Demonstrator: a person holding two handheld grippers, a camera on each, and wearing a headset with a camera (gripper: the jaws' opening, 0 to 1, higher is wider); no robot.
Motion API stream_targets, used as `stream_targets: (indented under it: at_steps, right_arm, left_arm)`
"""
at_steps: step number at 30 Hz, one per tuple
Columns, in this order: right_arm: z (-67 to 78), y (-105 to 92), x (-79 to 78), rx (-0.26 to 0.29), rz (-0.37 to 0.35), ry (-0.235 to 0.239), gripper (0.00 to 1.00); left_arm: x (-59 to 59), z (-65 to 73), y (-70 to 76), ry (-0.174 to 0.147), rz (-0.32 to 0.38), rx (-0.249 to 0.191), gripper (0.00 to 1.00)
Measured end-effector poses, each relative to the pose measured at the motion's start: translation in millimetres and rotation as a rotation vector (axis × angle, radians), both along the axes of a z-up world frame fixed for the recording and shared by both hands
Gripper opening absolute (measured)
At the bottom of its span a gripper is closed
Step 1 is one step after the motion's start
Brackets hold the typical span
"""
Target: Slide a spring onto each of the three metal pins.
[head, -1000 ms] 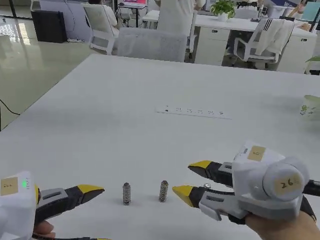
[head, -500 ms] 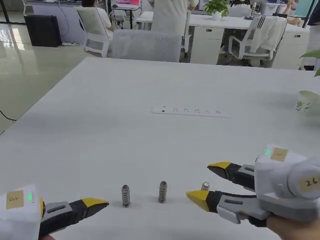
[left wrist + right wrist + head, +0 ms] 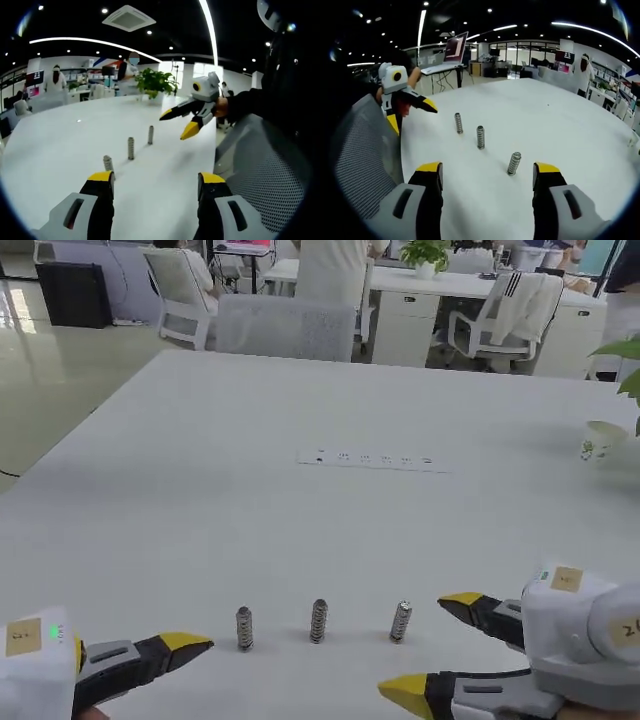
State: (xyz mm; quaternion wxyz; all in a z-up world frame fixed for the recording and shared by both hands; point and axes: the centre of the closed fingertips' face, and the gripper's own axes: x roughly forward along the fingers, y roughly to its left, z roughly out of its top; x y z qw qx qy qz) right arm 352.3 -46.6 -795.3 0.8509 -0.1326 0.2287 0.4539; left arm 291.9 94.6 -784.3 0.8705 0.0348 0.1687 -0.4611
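Left tongs (image 3: 156,176) open, empty, well left of middle spring (image 3: 318,621). 3 springs upright in a row on white table (image 3: 300,520): left spring (image 3: 244,629), middle spring, right spring (image 3: 401,621). Right tongs (image 3: 430,645) open, empty, right of middle spring.

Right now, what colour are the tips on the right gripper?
Yellow fingertips on the right gripper; clearest in the right gripper view.

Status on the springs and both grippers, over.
Left gripper open, empty. Right gripper open, empty. Left spring, middle spring, right spring all upright in a row. Nothing between grippers and springs.
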Motion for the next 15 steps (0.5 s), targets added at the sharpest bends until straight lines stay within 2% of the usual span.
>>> stream_targets:
  at_steps: [4, 6, 15]
  right_arm:
    - [-0.1, 0.7, 0.2, 0.001, 0.001, -0.005, 0.74]
    - [-0.2, 1.0, 0.5, -0.001, 0.002, -0.008, 0.74]
    - [-2.0, 0.8, 2.5, 0.012, -0.005, 0.004, 0.73]
  left_arm:
    - [12.0, 0.6, 8.4, 0.003, 0.063, -0.023, 0.7]
    - [13.6, 2.1, 11.9, 0.018, 0.093, -0.05, 0.75]
    - [14.9, -1.0, 14.3, 0.025, 0.123, -0.042, 0.88]
